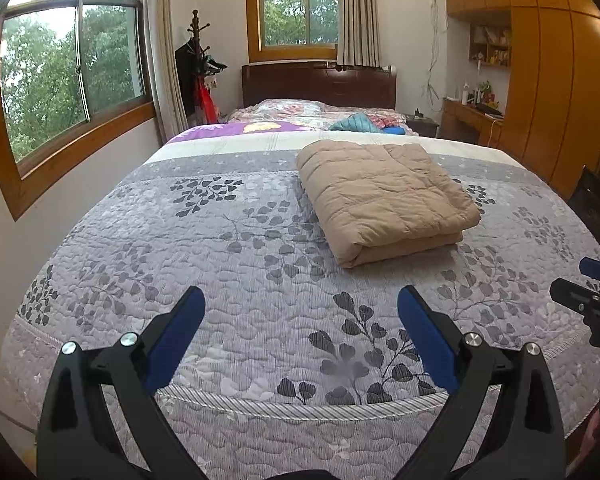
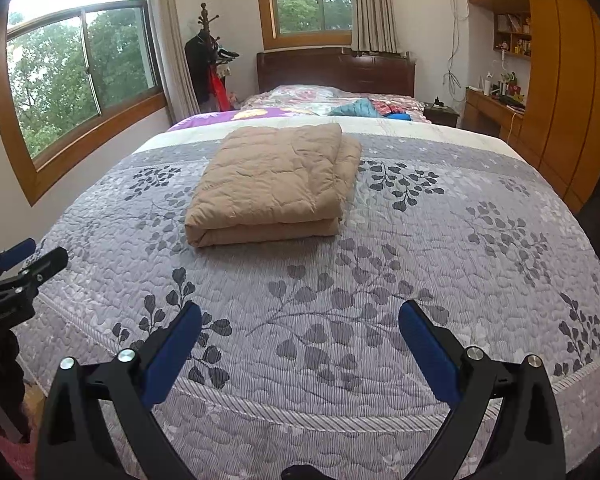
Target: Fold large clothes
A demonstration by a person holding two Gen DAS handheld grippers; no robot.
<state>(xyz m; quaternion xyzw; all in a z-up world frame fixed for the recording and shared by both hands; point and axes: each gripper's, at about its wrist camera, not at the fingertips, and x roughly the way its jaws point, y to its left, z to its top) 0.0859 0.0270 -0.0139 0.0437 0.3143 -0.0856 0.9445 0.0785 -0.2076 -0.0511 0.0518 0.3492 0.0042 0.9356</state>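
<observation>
Left tool [image 1: 300, 300] nearest, jaws spread wide, nothing between them, hovering over the near edge of the bed [image 1: 220, 240]. Right tool [image 2: 300, 316] same: jaws apart, empty, above the grey leaf-print quilt [image 2: 420, 260]. Each tool shows at the edge of the other's view, side by side, well apart.

Further up the bed, mid-mattress: tan padded garment [image 1: 384, 196], also [image 2: 276, 184], lying flat as a thick rectangular bundle, layers stacked, fold edge facing the cameras. Neither tool touches it.

Beyond: teal and blue clothes [image 1: 364, 124] heaped near the headboard [image 1: 320, 84]; coat rack [image 1: 196, 60] by the window.

Step judged: fold looks finished or nearly so, tools backed off. Next move, if any: either reach forward and tidy the bundle's loose right-hand layers, or fetch another piece from the far heap. Needs both tools to travel well forward; padded fabric is bulky, may spring open.
</observation>
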